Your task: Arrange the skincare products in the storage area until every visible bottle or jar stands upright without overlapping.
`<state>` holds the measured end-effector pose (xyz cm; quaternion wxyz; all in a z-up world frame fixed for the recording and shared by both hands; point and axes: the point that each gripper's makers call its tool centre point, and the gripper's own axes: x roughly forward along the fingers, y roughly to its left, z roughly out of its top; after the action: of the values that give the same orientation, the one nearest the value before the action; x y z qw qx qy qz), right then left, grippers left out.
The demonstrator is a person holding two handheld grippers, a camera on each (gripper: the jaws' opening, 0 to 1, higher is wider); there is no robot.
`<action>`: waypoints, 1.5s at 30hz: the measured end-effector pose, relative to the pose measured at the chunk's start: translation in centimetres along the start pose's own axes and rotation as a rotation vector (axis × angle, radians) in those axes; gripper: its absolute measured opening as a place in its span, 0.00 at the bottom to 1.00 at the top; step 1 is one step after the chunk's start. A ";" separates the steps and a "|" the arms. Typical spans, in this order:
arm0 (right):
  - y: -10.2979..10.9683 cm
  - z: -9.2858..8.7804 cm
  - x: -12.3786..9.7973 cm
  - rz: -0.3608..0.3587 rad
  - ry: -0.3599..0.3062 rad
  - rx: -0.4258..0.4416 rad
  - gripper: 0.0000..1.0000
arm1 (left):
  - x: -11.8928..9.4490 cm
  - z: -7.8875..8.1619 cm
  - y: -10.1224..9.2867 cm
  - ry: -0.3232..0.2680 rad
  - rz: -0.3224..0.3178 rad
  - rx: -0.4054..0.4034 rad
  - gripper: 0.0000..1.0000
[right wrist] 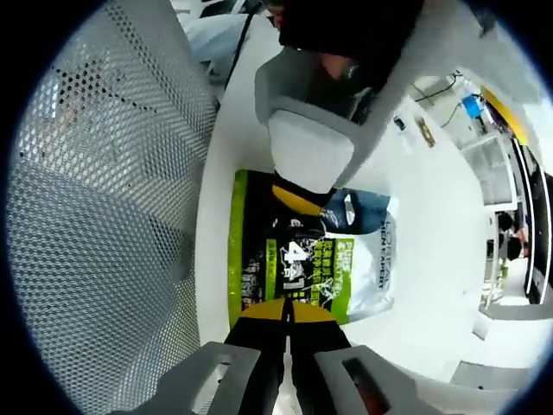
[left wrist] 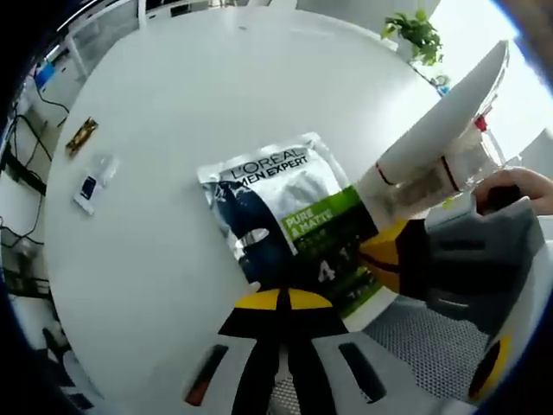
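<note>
A silver, dark blue and green L'Oreal Men Expert packet (left wrist: 285,216) lies flat on the white round table (left wrist: 173,86). My left gripper (left wrist: 281,301) is shut on its near edge, yellow tips together. My right gripper (left wrist: 384,252) reaches in from the right and pinches the packet's green side. In the right gripper view the packet (right wrist: 346,268) lies beside a white mesh basket (right wrist: 104,216). There my right gripper (right wrist: 289,311) is shut on one end, and the left gripper (right wrist: 299,201) holds the opposite end. A white tube with a red band (left wrist: 436,138) leans at the right.
The mesh basket (left wrist: 415,337) sits by the table's edge under the right gripper. A gold sachet (left wrist: 82,136) and a small clear packet (left wrist: 93,181) lie at the table's far left. A hand (left wrist: 518,186) is at the right. A green plant (left wrist: 416,35) stands beyond the table.
</note>
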<state>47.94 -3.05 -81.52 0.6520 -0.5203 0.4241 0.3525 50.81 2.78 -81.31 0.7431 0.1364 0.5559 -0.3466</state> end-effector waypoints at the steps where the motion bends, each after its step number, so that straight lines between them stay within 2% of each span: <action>1: 0.0 -0.1 0.0 -0.003 0.003 -0.001 0.00 | 0.0 0.0 0.0 -0.001 0.000 0.001 0.01; 7: -0.3 -0.1 0.0 0.041 0.014 0.025 0.00 | 0.0 0.0 -0.1 0.001 -0.007 -0.001 0.01; 12: -0.1 -0.1 0.0 0.046 0.028 0.017 0.00 | 0.0 0.0 -0.1 0.000 -0.012 0.001 0.01; 20: 0.0 -0.2 0.0 -0.032 0.065 0.021 0.00 | 0.1 0.0 -0.1 0.002 -0.017 -0.005 0.01; 22: -0.1 -0.3 -0.1 -0.064 0.067 0.051 0.00 | 0.1 0.0 -0.1 0.001 -0.017 -0.002 0.01; 26: -0.1 -0.1 -0.2 -0.143 0.063 -0.094 0.00 | 0.1 0.0 -0.1 0.003 -0.018 0.000 0.02; 29: 0.0 -0.2 -0.2 -0.171 0.066 -0.103 0.00 | 0.1 0.0 -0.1 0.013 -0.018 -0.022 0.02; 32: -0.2 -0.2 -0.4 -0.180 0.039 -0.111 0.00 | 0.1 0.0 -0.2 0.021 -0.013 -0.016 0.02; 34: -0.4 0.2 -0.7 -0.184 -0.012 -0.102 0.00 | 0.1 -0.1 -0.5 0.036 -0.024 0.009 0.02; 35: -1.2 0.5 -1.4 -0.223 -0.044 -0.097 0.00 | 0.0 -0.3 -0.7 0.047 -0.029 0.008 0.02; 37: -2.0 1.3 -2.8 -0.247 -0.116 -0.078 0.00 | -0.2 -0.2 -0.8 0.053 -0.023 0.002 0.03; 38: -1.9 1.4 -3.3 -0.219 -0.139 -0.051 0.00 | -0.3 0.2 -0.6 0.034 -0.011 0.004 0.03; 39: -1.5 1.7 -4.0 -0.164 -0.178 0.002 0.00 | -0.5 0.8 -0.3 -0.005 0.002 0.015 0.03; 42: -0.3 2.7 -5.9 -0.020 -0.309 0.135 0.00 | -1.2 1.8 -0.2 -0.067 -0.004 -0.012 0.03; 43: 0.4 3.0 -7.2 0.070 -0.384 0.194 0.00 | -1.4 2.2 -0.4 -0.092 -0.015 -0.009 0.03; 44: 0.8 3.3 -8.1 0.123 -0.444 0.223 0.00 | -1.5 2.6 -0.6 -0.118 -0.029 0.007 0.03; 45: 1.4 3.9 -9.7 0.212 -0.560 0.280 0.00 | -1.8 3.3 -1.1 -0.163 -0.048 0.027 0.03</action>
<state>43.62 0.87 -72.72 0.7681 -0.2615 0.3246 0.4860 52.26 0.67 -78.28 0.7755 0.1042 0.4919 -0.3819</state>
